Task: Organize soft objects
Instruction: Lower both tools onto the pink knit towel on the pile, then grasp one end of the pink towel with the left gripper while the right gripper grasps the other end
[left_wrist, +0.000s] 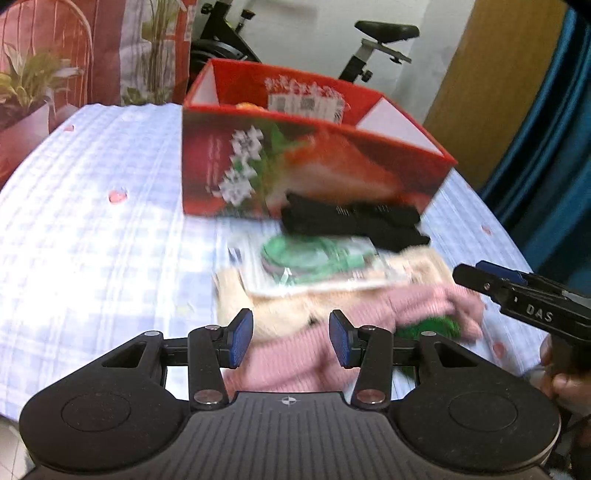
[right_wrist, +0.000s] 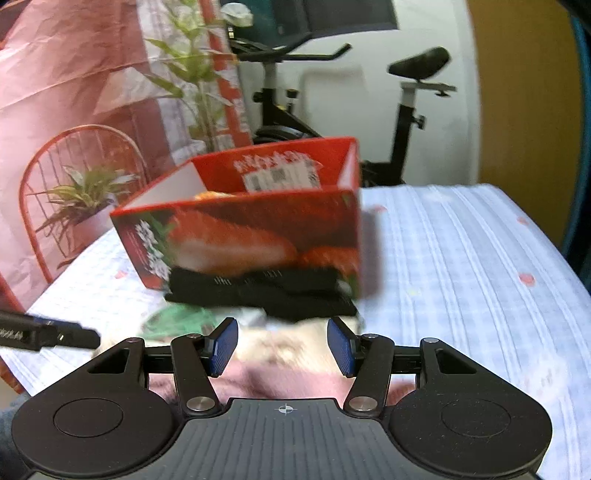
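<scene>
Both my left claw (left_wrist: 291, 338) and right claw (right_wrist: 282, 345) hang open over the pink knit (left_wrist: 295, 362), probably next for the red box (left_wrist: 295, 147).

A table (left_wrist: 92, 192) under a pale blue-and-white checked cloth (right_wrist: 461, 266) with small red dots fills the foreground. Beyond its far edge stands a black exercise bike (right_wrist: 402, 110) with a black saddle, set against a white wall (left_wrist: 306, 33). To the right of the bike rises a brown wooden panel (left_wrist: 491, 74), and past it hangs a teal curtain (left_wrist: 554, 155). By the table's far left corner stands a red wire-backed chair (right_wrist: 77, 177) with a potted green plant (right_wrist: 83, 199) and a taller leafy plant (right_wrist: 195, 81), backed by pinkish-red sheeting (right_wrist: 62, 74). Soft light, blurred frames
</scene>
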